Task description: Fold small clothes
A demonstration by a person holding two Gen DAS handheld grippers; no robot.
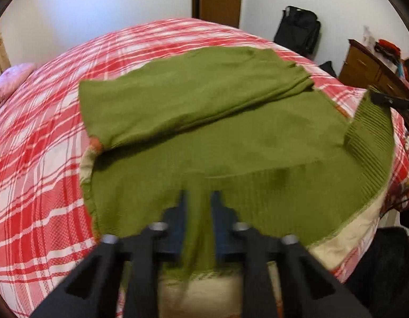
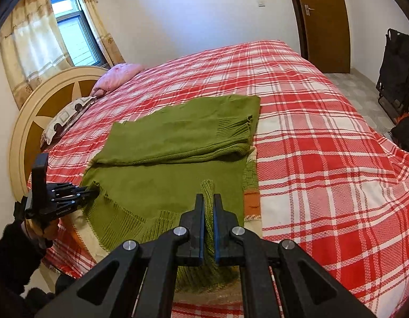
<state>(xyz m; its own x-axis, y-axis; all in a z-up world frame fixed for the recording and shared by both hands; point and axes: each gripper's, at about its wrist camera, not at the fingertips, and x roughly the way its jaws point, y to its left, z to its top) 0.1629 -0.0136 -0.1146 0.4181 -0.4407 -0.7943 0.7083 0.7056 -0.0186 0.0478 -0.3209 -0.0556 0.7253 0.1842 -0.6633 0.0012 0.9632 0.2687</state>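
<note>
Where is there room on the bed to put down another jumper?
The widest bare patch of red checked bedspread lies between the green jumper and the bed's door-side edge. Another lies beyond the jumper, toward the pink pillow. The near edge is crowded: the left gripper and right gripper pinch the hem there.

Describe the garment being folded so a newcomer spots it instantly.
Start at the bed with the red-and-white plaid cover. Near its front edge lies the green knit sweater, partly folded, ribbed hem pinched by both grippers. It is the only green thing there.

Home bedroom, plaid bed (image 2: 310, 137), headboard (image 2: 21, 132), curtained window (image 2: 72, 31)
</note>
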